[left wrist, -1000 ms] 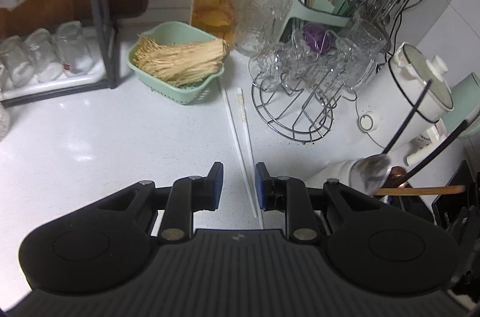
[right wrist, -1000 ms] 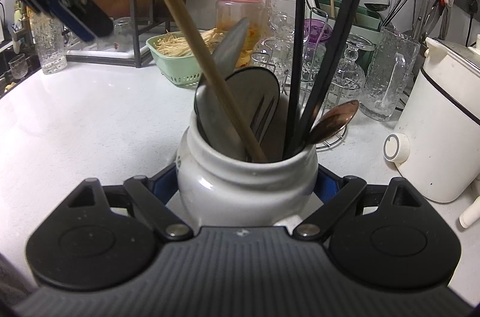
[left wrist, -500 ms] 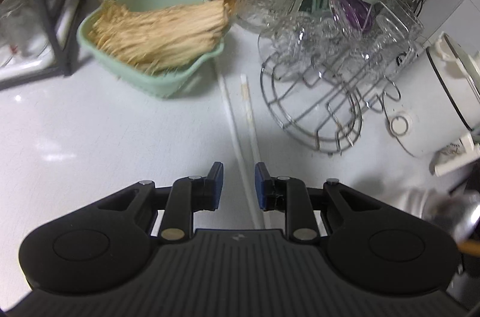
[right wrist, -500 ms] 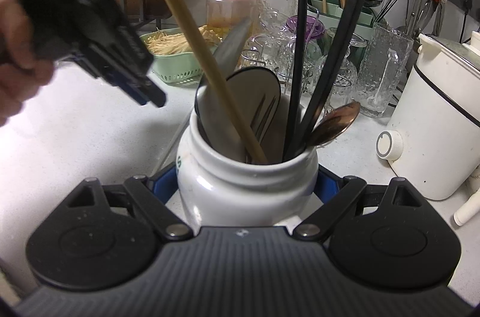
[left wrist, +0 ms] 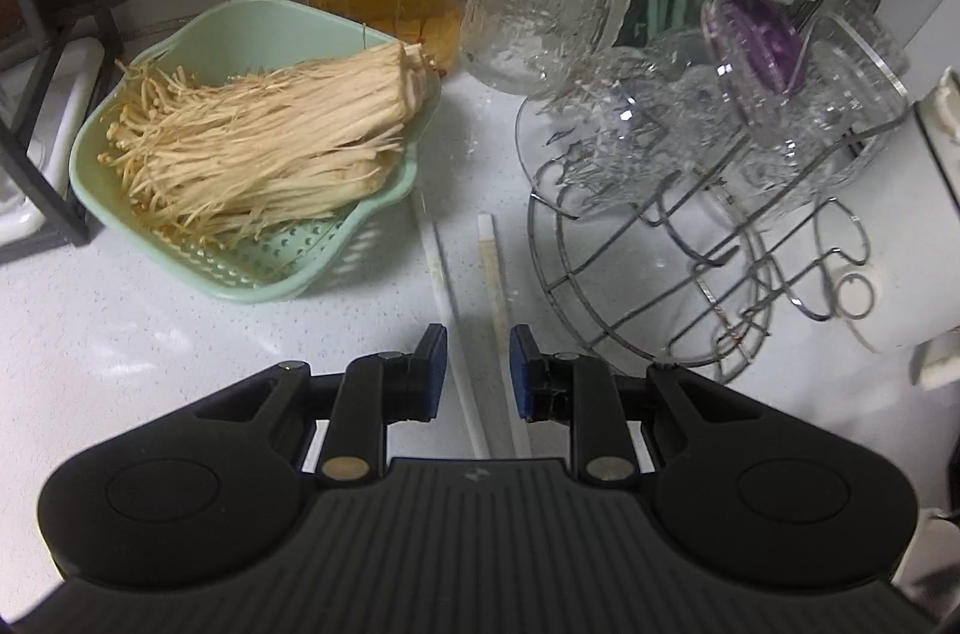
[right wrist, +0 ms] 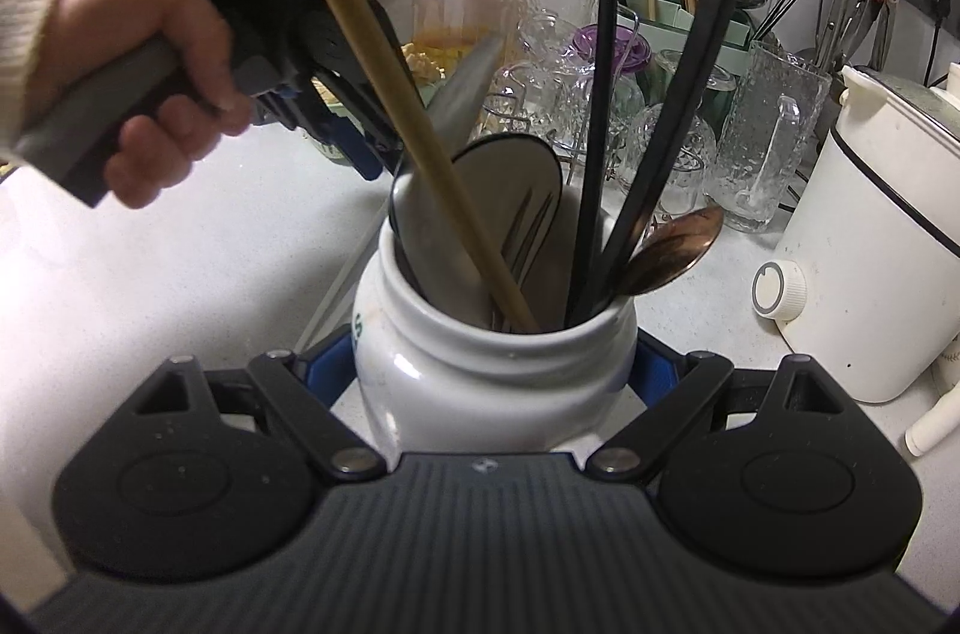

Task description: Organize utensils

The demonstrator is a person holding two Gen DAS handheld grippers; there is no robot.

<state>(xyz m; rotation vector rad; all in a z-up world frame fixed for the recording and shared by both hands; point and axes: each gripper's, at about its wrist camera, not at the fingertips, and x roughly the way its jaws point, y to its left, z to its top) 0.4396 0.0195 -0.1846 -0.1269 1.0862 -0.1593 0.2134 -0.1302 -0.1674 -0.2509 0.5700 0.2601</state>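
Chopsticks point(left wrist: 465, 328) now lie between the left gripper's point(left wrist: 471, 373) parted jaws as it drops in; right gripper point(right wrist: 492, 382) clamps the jar point(right wrist: 480, 376). Pickup next, likely.

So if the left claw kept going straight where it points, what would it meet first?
Most likely the two white chopsticks lying on the countertop; they run between its open fingers. How near the claw is to them is hard to judge.

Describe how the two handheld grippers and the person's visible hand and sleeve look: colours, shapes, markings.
Both the left gripper and the right gripper share one build: a ribbed dark grey body with a small pale logo, two rounded black lobes with disc insets, black linkage arms on silvery pivot pins, and blue-padded fingers. The hand wraps a grey handle; its sleeve is cream ribbed knit. No cables show.
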